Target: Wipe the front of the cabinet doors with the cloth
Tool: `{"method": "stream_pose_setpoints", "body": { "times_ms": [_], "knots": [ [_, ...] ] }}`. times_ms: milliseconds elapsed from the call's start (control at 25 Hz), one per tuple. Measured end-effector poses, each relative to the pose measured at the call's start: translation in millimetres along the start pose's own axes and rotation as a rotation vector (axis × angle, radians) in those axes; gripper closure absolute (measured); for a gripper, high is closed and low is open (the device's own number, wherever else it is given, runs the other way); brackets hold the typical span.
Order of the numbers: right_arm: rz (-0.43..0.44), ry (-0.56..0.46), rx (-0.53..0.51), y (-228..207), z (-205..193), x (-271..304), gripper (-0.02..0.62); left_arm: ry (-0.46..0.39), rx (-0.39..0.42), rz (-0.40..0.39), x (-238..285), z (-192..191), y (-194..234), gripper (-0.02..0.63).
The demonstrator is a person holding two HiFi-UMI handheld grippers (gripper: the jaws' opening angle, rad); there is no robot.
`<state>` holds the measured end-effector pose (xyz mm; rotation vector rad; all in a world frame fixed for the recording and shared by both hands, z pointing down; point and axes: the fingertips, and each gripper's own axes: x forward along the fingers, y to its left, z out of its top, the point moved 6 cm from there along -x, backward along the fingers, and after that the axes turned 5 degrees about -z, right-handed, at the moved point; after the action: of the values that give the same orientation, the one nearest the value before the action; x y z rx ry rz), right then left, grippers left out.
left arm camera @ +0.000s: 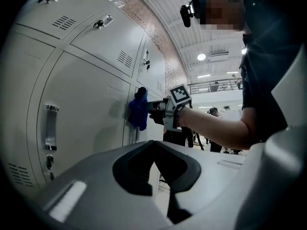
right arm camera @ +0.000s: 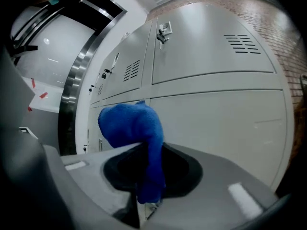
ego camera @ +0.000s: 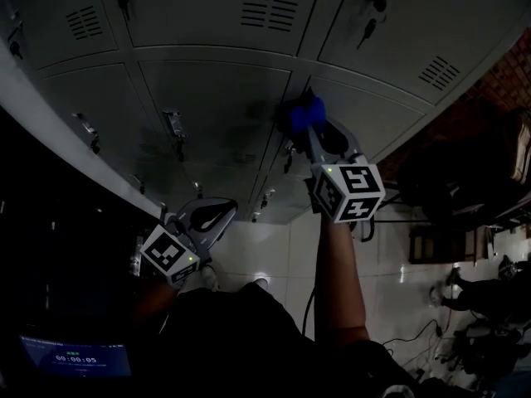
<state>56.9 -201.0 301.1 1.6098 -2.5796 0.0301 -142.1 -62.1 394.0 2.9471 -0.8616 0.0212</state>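
A bank of grey metal cabinet doors [ego camera: 216, 98] fills the head view. My right gripper [ego camera: 309, 127] is shut on a blue cloth [ego camera: 305, 113] and holds it against a door at the seam between two columns. The blue cloth [right arm camera: 139, 138] bulges out over the closed jaws in the right gripper view, right by the door [right arm camera: 216, 123]. From the left gripper view the cloth [left arm camera: 138, 111] shows pressed on the door face [left arm camera: 91, 123]. My left gripper [ego camera: 217, 214] hangs low and back from the doors, jaws closed with nothing between them.
Each door has a handle with a lock [ego camera: 174, 124] and vent slots [ego camera: 270, 8]. A brick wall [ego camera: 506, 73] meets the cabinets at the right. Chairs and cables [ego camera: 465, 305] lie on the tiled floor to the right. A dark screen [ego camera: 75, 359] glows at lower left.
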Motion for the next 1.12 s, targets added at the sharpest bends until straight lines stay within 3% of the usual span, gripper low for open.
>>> {"method": "stream_pose_setpoints", "body": {
  "times_ms": [280,720,1120],
  "knots": [
    [-0.022,0.006,-0.003,-21.7,-1.5,-4.3,0.523,-0.001,-0.013,0.006,10.9,-4.4,7.8,0.603],
    [-0.165,0.017,0.027,-104.2,-14.2,-46.3,0.523,-0.002,-0.005,-0.074,62.9,-4.6,-6.5,0.602],
    [-0.284,0.022,0.054,-165.3,-32.1,-77.1,0.523,0.012,-0.003,-0.096,88.0,-6.5,-21.3,0.603]
  ]
}}
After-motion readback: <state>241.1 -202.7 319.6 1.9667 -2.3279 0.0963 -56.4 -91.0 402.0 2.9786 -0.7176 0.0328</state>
